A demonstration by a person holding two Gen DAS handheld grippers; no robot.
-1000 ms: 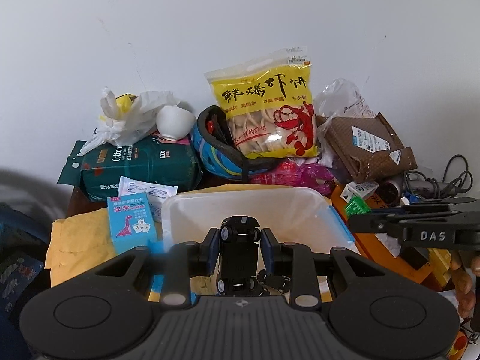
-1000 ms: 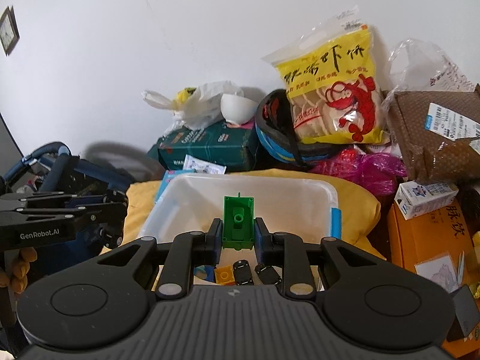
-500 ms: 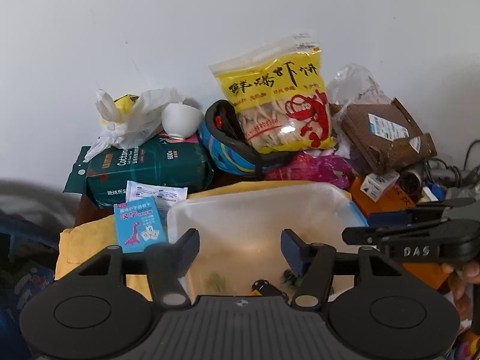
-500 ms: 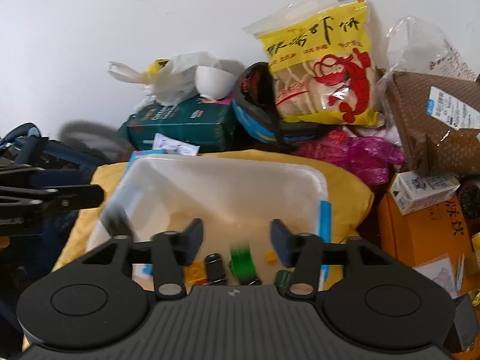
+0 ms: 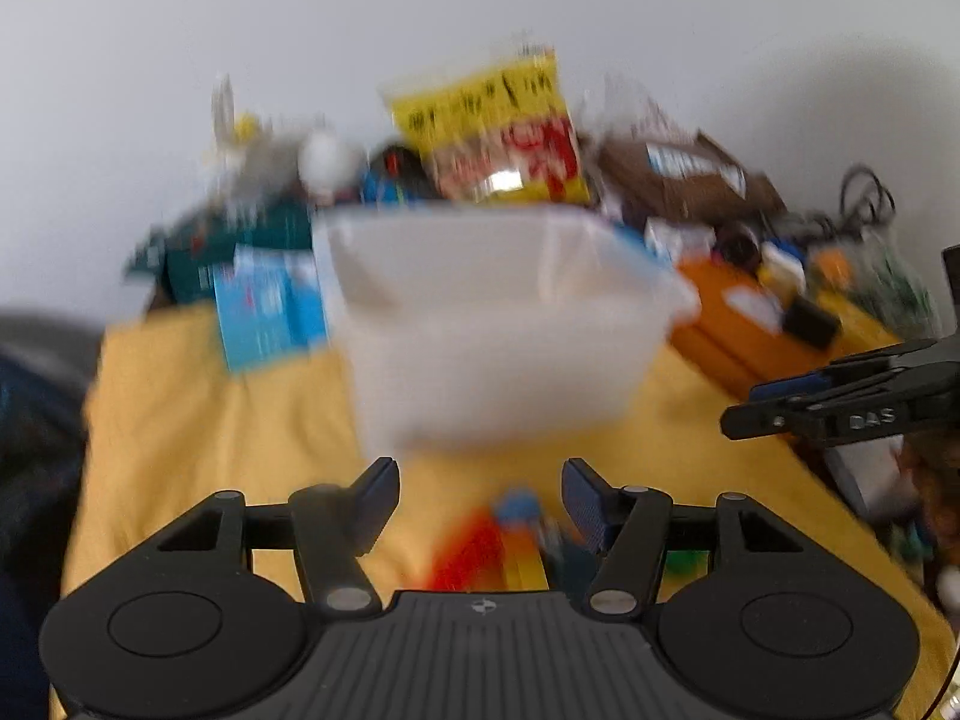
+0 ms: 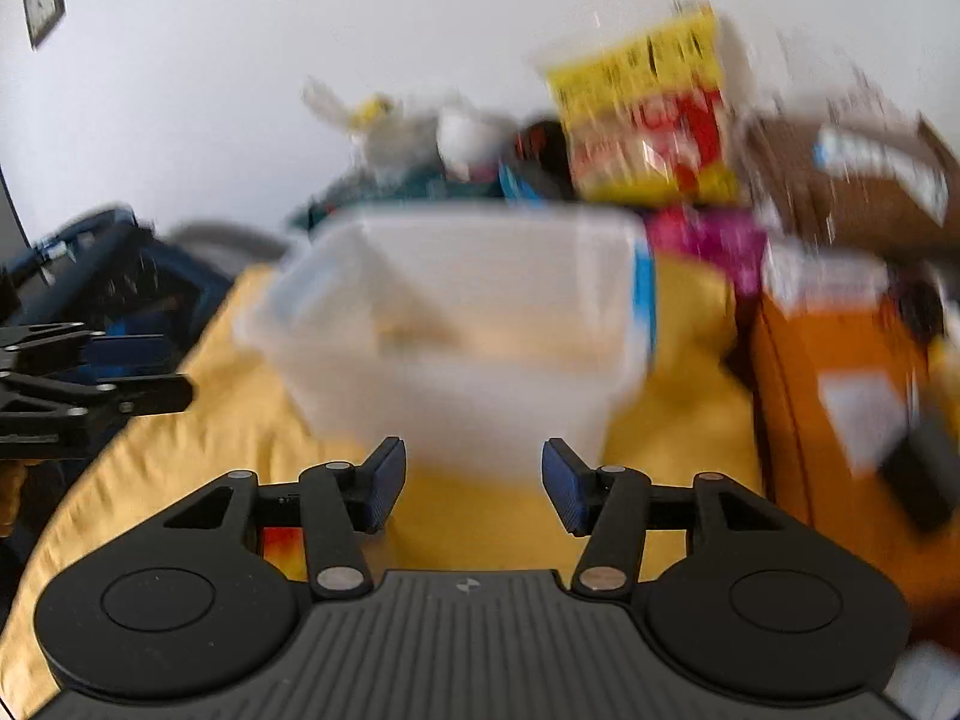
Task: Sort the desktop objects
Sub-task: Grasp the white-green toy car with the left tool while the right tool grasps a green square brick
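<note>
White wall is filling the background behind a cluttered desk, and both views are smearing with motion blur. Yellow cloth (image 5: 198, 420) is covering the near part of the surface. On it, a translucent white plastic bin (image 5: 492, 324) is sitting in the middle; its contents are not showing through the blur. Behind the bin a yellow snack bag (image 5: 492, 132) is leaning against the wall, with a brown parcel (image 5: 690, 180) to its right and a dark green pack (image 5: 240, 240) to its left. A light blue card box (image 5: 264, 312) is lying just left of the bin, and an orange box (image 6: 840, 372) is standing to the right.

The left gripper (image 5: 480, 498) is hovering over the cloth on the near side of the bin, its jaws standing wide with nothing clamped; blurred red, yellow and blue toy pieces (image 5: 498, 540) are lying on the cloth just below the gap. The right gripper (image 6: 474, 480) is hanging near the bin's front wall, jaws likewise spread and gripping nothing. Each gripper is showing at the edge of the other's view.
</note>
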